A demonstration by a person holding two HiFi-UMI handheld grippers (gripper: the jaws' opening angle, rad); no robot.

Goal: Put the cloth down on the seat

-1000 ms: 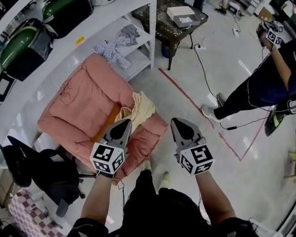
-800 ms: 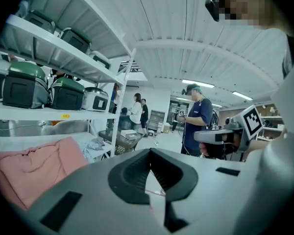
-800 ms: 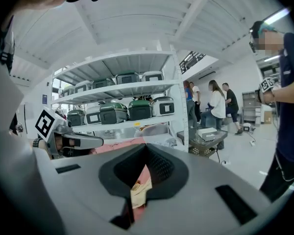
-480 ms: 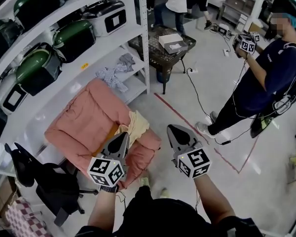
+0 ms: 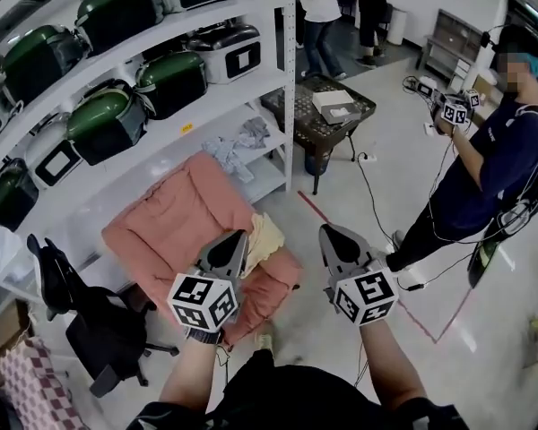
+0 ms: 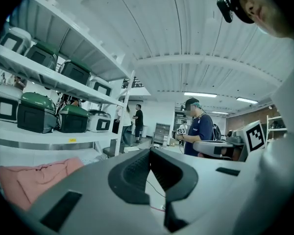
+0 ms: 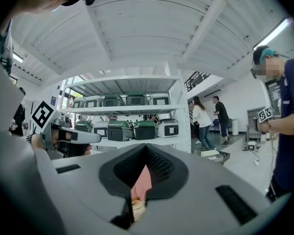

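Bright, even light from ceiling strip lights (image 6: 198, 95), only soft shadows on the pale floor (image 5: 408, 164). Both gripper views: heavy fisheye w/ black corners, close foreground soft, bg fairly sharp.

The right gripper (image 7: 146, 153) has its jaws together at the tips, gripping nothing (a sliver of pink seat (image 7: 143, 180) and pale yellow cloth (image 7: 136, 203) shows through the gap below). Beyond stands a white shelf (image 7: 132, 109) of green and white cases, with the left gripper (image 7: 90, 138) at the left edge.
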